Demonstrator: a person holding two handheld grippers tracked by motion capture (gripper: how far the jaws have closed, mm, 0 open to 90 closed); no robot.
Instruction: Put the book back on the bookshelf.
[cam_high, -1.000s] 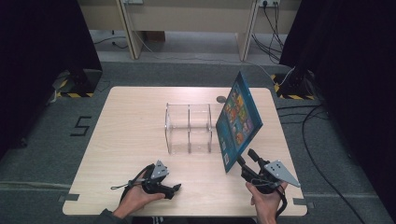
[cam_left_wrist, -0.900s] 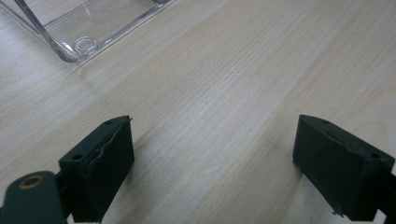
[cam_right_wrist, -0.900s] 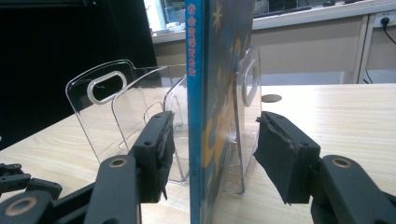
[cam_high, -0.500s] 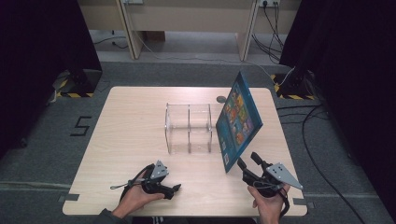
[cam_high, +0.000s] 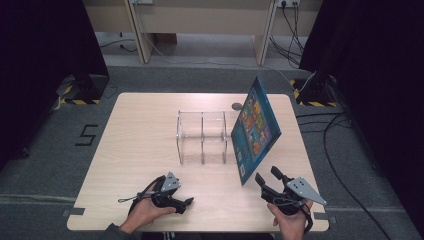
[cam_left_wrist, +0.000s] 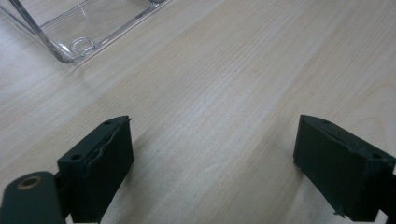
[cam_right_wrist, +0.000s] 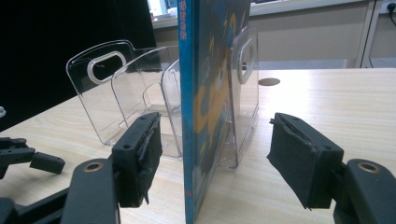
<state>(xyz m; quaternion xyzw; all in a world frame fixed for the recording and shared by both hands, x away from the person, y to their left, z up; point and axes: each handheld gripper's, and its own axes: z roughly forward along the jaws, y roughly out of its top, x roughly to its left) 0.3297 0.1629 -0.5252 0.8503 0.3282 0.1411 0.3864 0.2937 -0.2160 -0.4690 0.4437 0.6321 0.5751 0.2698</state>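
- One book (cam_high: 256, 131) stands on its bottom edge at the right end of the rack (cam_high: 202, 137), leaning on the rack's outer wall; that wall props it, so it stays up w/o a grip.
- Book: thin, flat, glossy blue cover w/ bright cartoon print, blue spine (cam_right_wrist: 188, 112) facing the right gripper's camera.
- Right gripper (cam_high: 266, 179) just in front of the book's near corner; jaws have just been opening, pads clear of both covers w/ the book between them, so prob. a release after parking it.
- Rack: clear hard plastic, dividers making slots, oval handle cut-outs in the end walls; slots look empty.
- Left gripper (cam_high: 186, 204) rests low near the front edge, jaws spread, nothing between, idle.
- Table (cam_high: 140, 130): pale wood-grain laminate, matte.
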